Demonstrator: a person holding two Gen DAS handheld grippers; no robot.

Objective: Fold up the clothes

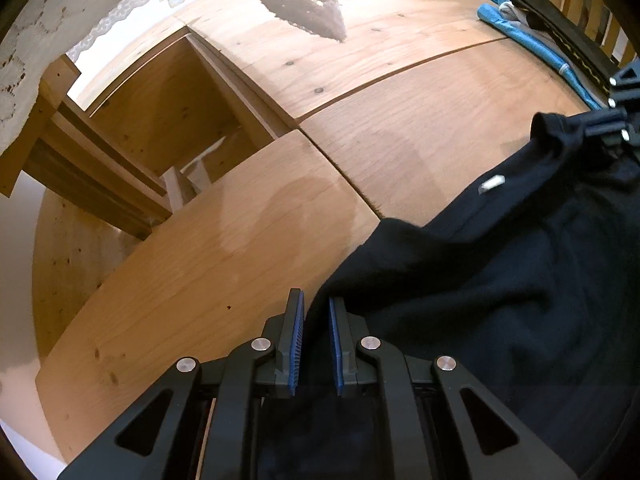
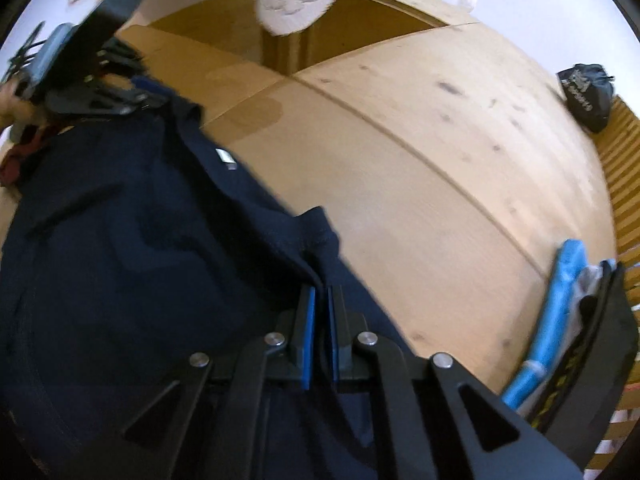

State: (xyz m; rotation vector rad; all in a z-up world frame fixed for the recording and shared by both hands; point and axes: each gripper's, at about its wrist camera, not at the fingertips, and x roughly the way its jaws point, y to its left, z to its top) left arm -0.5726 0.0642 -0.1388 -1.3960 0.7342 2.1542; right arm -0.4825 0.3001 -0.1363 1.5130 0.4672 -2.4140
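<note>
Both claws pinched edges of the dark navy garment [image 1: 500,280]: left claw [image 1: 316,344] and right claw [image 2: 321,332] clamped cloth, wooden counter [image 1: 400,128] beyond them.

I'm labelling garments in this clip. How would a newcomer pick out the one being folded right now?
Start at the big wooden table. The navy garment lies spread on its near side, both grippers pinching its edge, a small white tag on it. Unlike the folded blue, grey and black clothes stacked at the table's slatted edge, it is loose and unfolded.
</note>
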